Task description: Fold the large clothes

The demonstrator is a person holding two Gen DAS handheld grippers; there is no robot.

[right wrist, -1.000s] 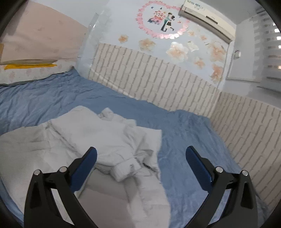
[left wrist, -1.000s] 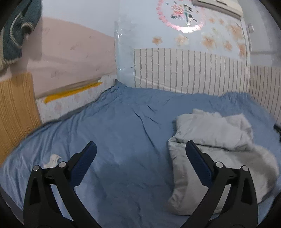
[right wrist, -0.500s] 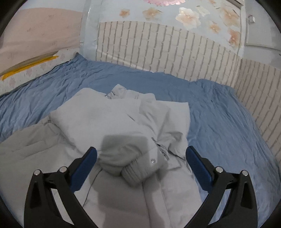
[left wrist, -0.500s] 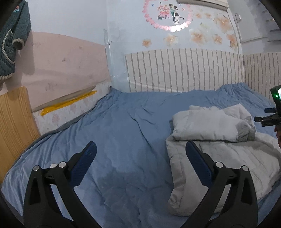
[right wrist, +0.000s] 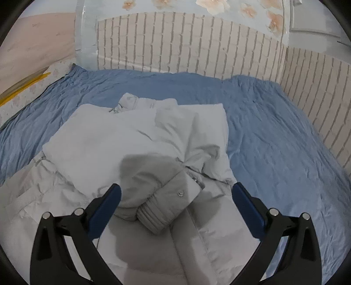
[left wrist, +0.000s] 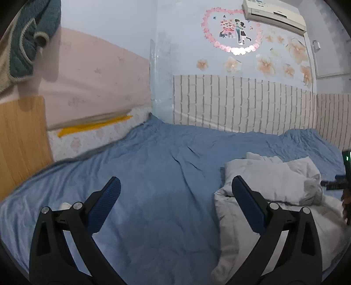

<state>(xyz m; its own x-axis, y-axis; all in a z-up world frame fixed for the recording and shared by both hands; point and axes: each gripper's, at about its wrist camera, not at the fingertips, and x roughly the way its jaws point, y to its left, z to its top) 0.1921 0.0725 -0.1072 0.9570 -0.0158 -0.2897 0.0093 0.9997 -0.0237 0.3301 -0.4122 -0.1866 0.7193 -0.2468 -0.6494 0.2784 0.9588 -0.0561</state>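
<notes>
Left wrist view: left gripper (left wrist: 175,193) is spread wide, holding nothing, hanging over bare blue bedsheet (left wrist: 158,175). The pale grey padded jacket (left wrist: 269,188) lies to its right on the bed, partly folded, with a puffy upper layer stacked on the flatter body. The right-hand finger overlaps the jacket's near edge in the picture; contact can't be told. A bit of the other tool (left wrist: 342,182) shows at the far right edge. Small white scrap (left wrist: 64,206) sits on the sheet near the left finger. Teal garment (left wrist: 30,37) hangs top left; wooden board (left wrist: 22,140) beside the bed.

Right wrist view: right gripper (right wrist: 175,195) is also spread, empty, poised right over the jacket (right wrist: 131,140). Sleeve cuff (right wrist: 166,208) with a snap button lies between the fingers, ribbed end toward the camera. Likely light but bulky, soft, springy, with a slick shell, so layers may slide or puff back. Best hold: the cuff or a seamed hem edge, not the smooth middle.

Surface: soft mattress and wrinkled sheet (right wrist: 274,142), which gives under pressure. Brick-pattern wall padding (right wrist: 197,43) rings the bed, with flower stickers and an air conditioner (left wrist: 274,14) above.
</notes>
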